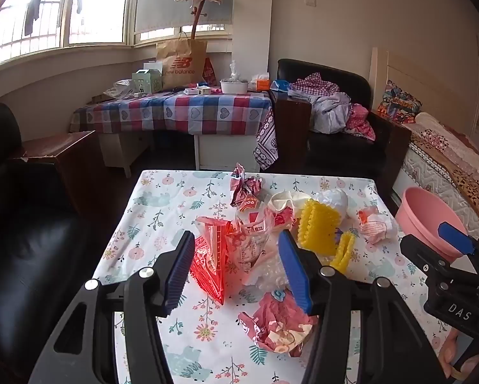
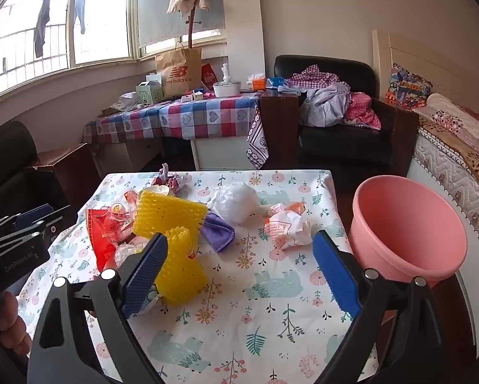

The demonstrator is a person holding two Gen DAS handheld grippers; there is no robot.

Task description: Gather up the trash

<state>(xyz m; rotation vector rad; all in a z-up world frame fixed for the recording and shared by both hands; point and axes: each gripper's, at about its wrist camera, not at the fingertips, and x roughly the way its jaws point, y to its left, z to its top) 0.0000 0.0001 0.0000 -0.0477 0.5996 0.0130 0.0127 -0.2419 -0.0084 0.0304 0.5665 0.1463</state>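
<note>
Table [image 2: 271,336] with a flowered cloth carries the trash, heaped toward its left and far side. Just beside its right edge stands a pink basin [image 2: 409,224], nothing showing inside it. Among the litter — largest first — lie a yellow foam net [image 2: 169,214], a red plastic wrapper [image 1: 210,256], a white plastic bag [image 2: 236,201], a crumpled orange-and-white paper [image 2: 287,230], a pink crumpled wrapper [image 1: 281,326] and a purple scrap [image 2: 218,230]. The left gripper [image 1: 239,265] hovers above the red wrapper, its fingers apart and pressing on nothing. The right gripper [image 2: 242,268] hangs over bare cloth, fingers spread wide — nothing between them.
</note>
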